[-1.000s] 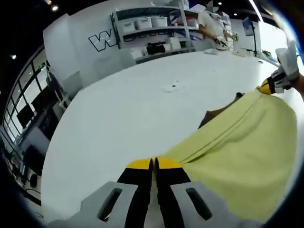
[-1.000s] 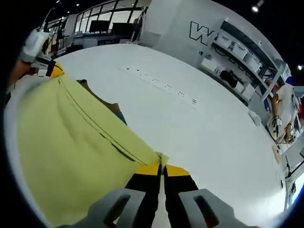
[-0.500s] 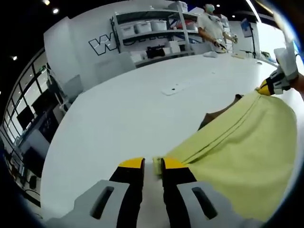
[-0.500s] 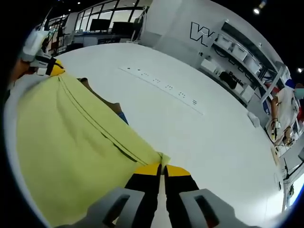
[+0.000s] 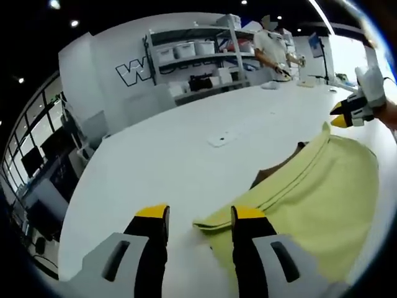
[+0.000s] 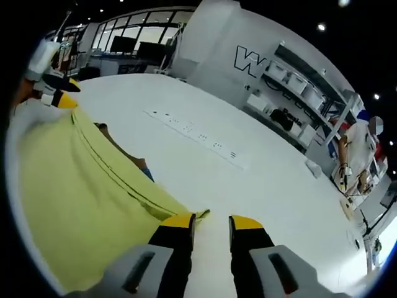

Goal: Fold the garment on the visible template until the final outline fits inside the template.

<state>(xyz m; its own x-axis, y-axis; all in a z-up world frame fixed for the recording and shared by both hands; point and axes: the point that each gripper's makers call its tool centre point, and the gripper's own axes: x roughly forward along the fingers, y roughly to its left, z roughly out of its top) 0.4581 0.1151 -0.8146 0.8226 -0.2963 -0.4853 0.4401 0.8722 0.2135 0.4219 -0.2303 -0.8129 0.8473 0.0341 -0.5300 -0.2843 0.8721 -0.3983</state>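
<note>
Yellow garment (image 5: pixel 316 186) lies flat on the white table (image 5: pixel 173 155), and we see a brown template (image 5: pixel 273 169) peeking from under its far edge. Our left gripper (image 5: pixel 197 218) stands wide apart, holding nothing, over 1 corner. Our right gripper (image 6: pixel 209 222) is also spread, empty, at the other corner.

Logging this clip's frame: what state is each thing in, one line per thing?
Yellow-green fabric garment: lying on the white table, released, corner free between the left jaws.
Brown template: flat, mostly covered by the garment.
Left gripper: open, holding nothing.
Right gripper: open, garment corner beside its left jaw.
</note>
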